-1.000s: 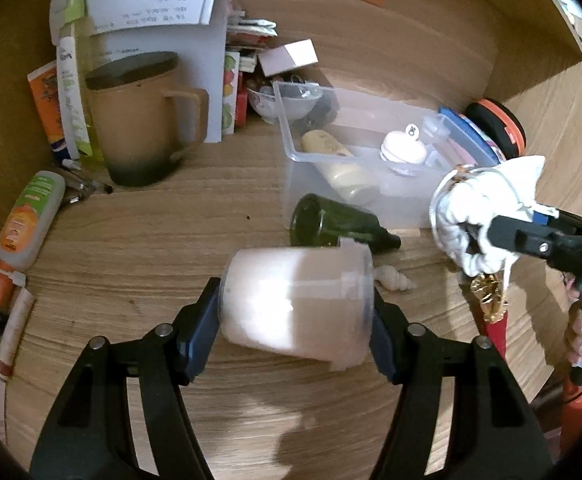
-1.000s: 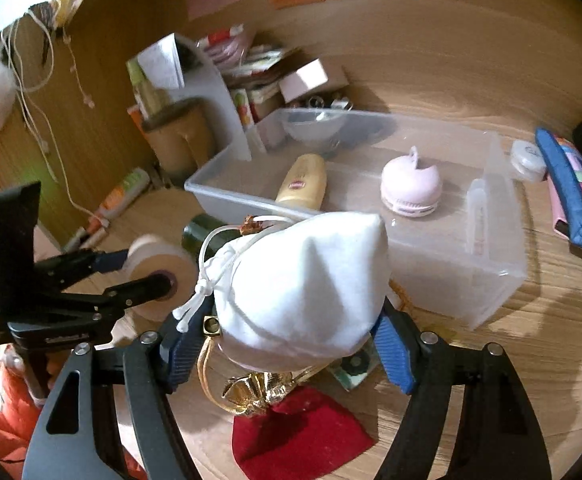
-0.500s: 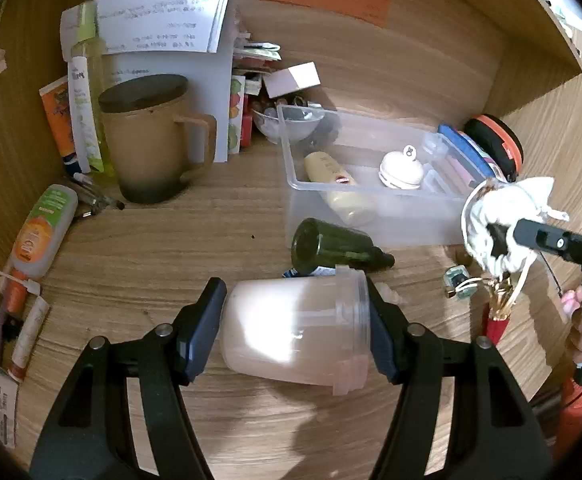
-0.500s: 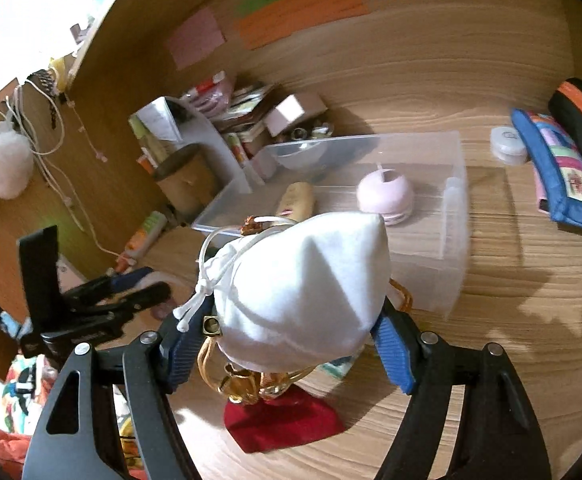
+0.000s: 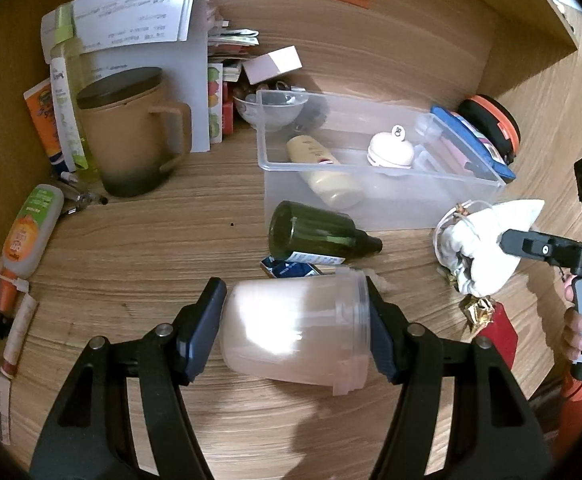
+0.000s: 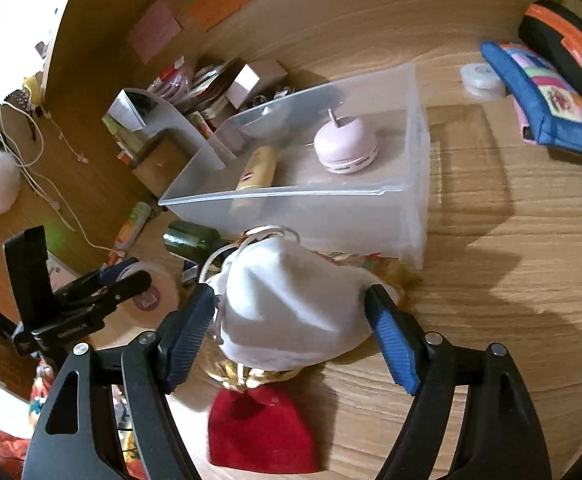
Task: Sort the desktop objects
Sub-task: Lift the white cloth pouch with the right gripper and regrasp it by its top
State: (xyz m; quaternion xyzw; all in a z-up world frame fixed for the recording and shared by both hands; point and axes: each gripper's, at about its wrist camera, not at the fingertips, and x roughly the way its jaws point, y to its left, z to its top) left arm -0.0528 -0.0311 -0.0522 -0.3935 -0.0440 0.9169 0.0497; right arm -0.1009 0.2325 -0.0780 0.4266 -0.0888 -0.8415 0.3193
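My left gripper [image 5: 295,336] is shut on a pale pink plastic jar [image 5: 295,336], held on its side above the desk. My right gripper [image 6: 291,328] is shut on a white drawstring pouch [image 6: 287,312], which also shows in the left wrist view [image 5: 487,248] at the right. A clear plastic bin [image 5: 371,204] stands behind, holding a cream bottle [image 5: 323,168] and a pink round gadget [image 6: 345,148]. A dark green bottle [image 5: 319,236] lies on the desk in front of the bin.
A brown lidded mug [image 5: 131,136], papers and tubes stand at the back left. A blue pencil case [image 6: 547,96] and an orange-black case [image 6: 567,36] lie right of the bin. A red pouch [image 6: 263,432] and gold trinkets lie under the white pouch.
Both grippers have risen and drawn back from the desk with their loads. The white pouch now hangs higher above the red pouch, nearer the bin's front corner.
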